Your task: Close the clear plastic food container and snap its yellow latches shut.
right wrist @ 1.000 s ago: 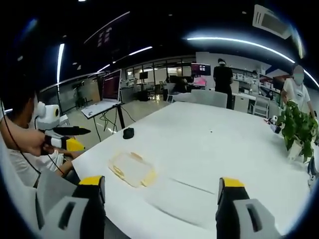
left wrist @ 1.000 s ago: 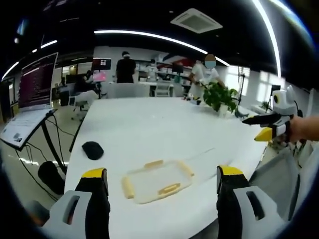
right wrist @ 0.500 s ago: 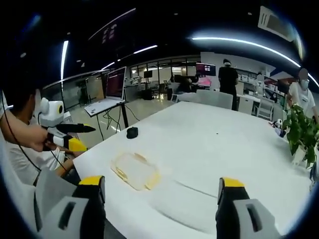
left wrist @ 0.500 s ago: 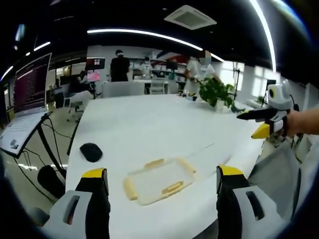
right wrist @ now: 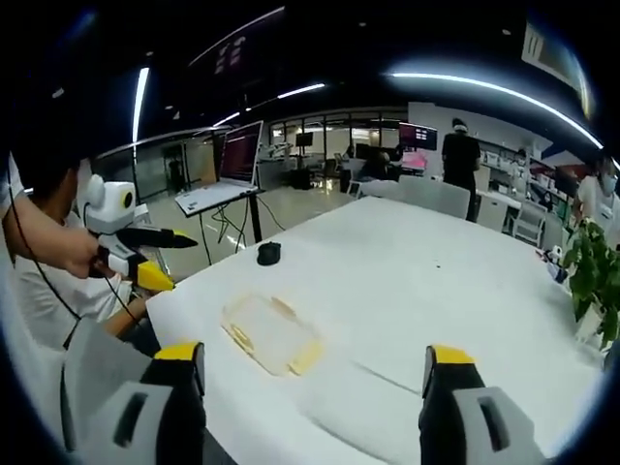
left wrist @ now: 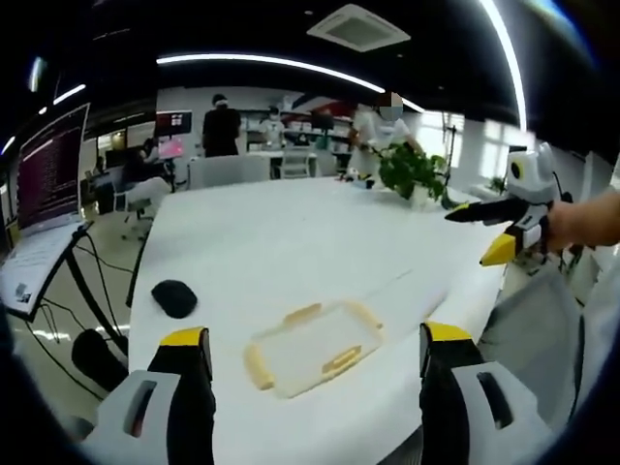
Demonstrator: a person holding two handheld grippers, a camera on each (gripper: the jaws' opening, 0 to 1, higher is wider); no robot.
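Over the last second little has changed on the table itself; the clear plastic food container with yellow latches point(left wrist: 312, 347) lies flat where it lay, its lid already down on it as far as I can judge, and only the two views have drifted, which I put down to the person's hands rising and turning a little; in the right gripper view the container point(right wrist: 271, 334) now sits somewhat nearer the middle than it did, so the hands seem to be lining up on it rather than working it; nothing has touched the latches yet, and whether any is already snapped I cannot tell.

Nearest the container, the left gripper point(left wrist: 308, 354) hangs above the table's near edge with its black, yellow-tipped jaws spread wide, the container between them in that view but well beyond the tips; the right gripper point(right wrist: 312, 360) is likewise spread wide and empty, the container ahead and slightly to its left side. Each hand is held up off the table, apart from the container on either side of it, jaws aimed inward toward it.

Beyond the container lies a small black computer mouse point(left wrist: 174, 296), near it on the broad white table point(left wrist: 291, 242); farther off at the table's far end stands a green potted plant point(left wrist: 412, 174); past the table, people stand among desks and screens.
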